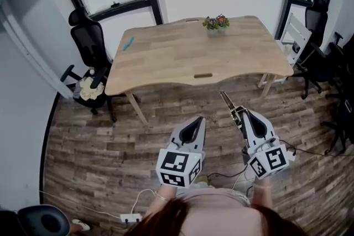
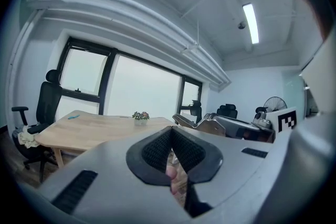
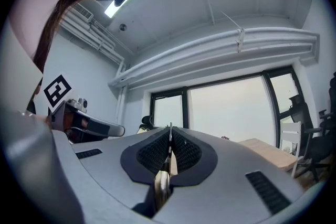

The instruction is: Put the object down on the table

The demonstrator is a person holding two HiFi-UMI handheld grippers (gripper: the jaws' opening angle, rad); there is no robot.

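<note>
The putting-down is not yet done. The right claw is closed tight on a thin metal object. Its narrow end pokes out ahead of the claw tips, and in the right gripper view the flat strip sits pinched edge-on between the two dark pads. I can't say for certain what sort of tool it is.

The object is up in the air over the wooden floor, on the person's side of the tabletop, near its near edge but short of it and toward the right half. Nothing of it touches the wood.

The left claw is alongside, also short of the near edge. Its tips meet, and I can make out nothing gripped between them in the left gripper view.

The tabletop is mostly bare. A small flower pot stands at the middle of the far edge, and a small blue item lies by the left edge, so there is plenty of free room.

By my reckoning the whole placing is left: carry the object over the near edge, lower it until it rests flat, open the right claw and draw it back.
</note>
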